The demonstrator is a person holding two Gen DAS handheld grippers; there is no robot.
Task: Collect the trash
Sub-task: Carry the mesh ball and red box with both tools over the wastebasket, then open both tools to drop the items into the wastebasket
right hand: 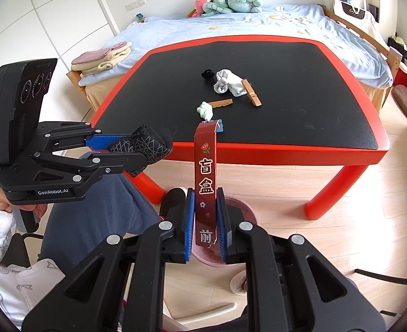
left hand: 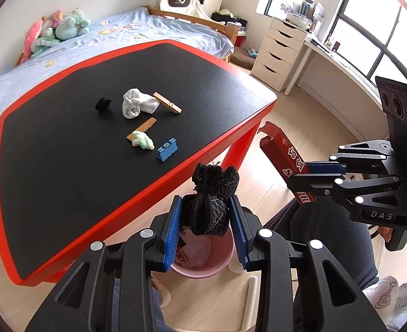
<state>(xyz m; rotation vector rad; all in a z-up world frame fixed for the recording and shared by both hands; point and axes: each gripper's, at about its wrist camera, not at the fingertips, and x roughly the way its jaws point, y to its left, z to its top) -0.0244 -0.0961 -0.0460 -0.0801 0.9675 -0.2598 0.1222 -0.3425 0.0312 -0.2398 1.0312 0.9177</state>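
Left gripper (left hand: 205,221) fingers clamped on black fabric wad (left hand: 213,202), right gripper (right hand: 206,228) pinching red carton (right hand: 205,171), both over pink bin (left hand: 203,262); long carton may tip past rim on release

My left gripper (left hand: 206,229) is matte black linkage arms with triangular cut-outs, round silver pivot screws and ribbed blue finger pads (left hand: 171,235). Seen in the right wrist view at nine o'clock, its body reads "GenRobot.AI" in white and carries a black upright plate with three round lenses. My right gripper (right hand: 206,227) matches (its body reads "DAS" in the left wrist view, at three o'clock). My sleeves are white with grey prints; my trousers dark blue.
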